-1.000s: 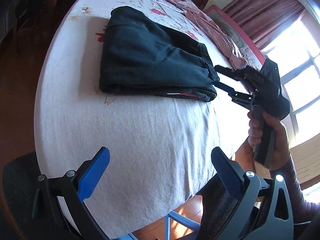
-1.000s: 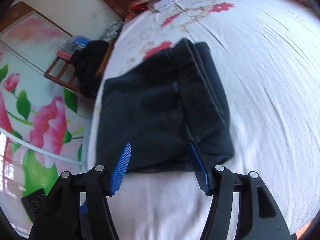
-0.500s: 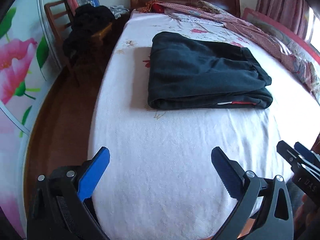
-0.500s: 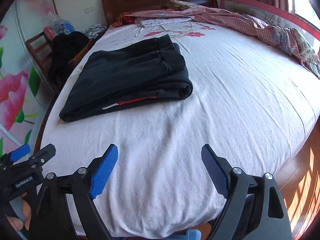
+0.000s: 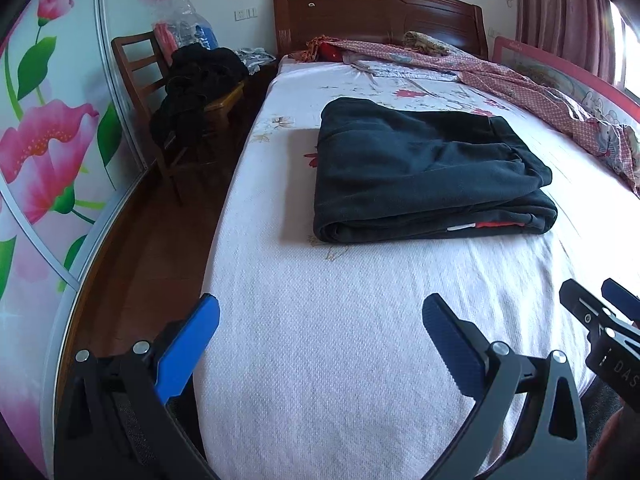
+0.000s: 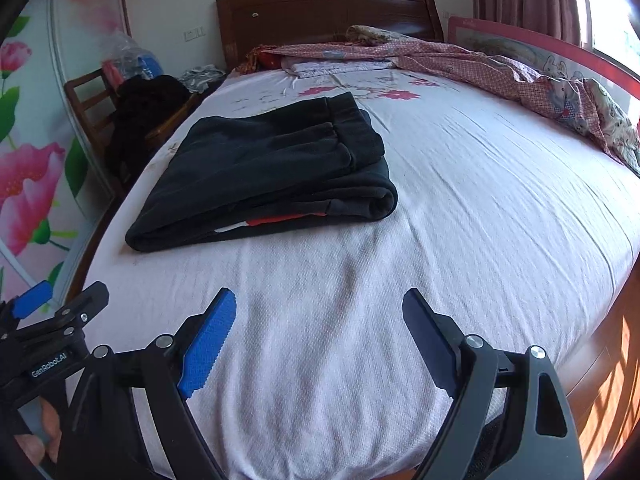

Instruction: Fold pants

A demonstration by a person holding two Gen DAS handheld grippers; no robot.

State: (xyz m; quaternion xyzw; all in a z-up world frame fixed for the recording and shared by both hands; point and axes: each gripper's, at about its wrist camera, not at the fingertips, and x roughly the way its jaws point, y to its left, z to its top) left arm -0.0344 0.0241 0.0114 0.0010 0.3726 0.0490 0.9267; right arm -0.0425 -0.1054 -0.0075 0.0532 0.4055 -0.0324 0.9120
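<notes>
Pants [image 5: 424,176] folded, beyond both grippers

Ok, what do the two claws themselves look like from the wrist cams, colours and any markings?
Both are black, with angular black arms joined by silver rivets. The left claw and the right claw each carry bright blue ribbed pads on the inner faces of the fingers. The left claw's body reads "GenRobot.AI" in white in the right wrist view. No cables or sleeves show.

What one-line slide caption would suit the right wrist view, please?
Open right gripper above the bed, clear of the folded dark pants.
</notes>
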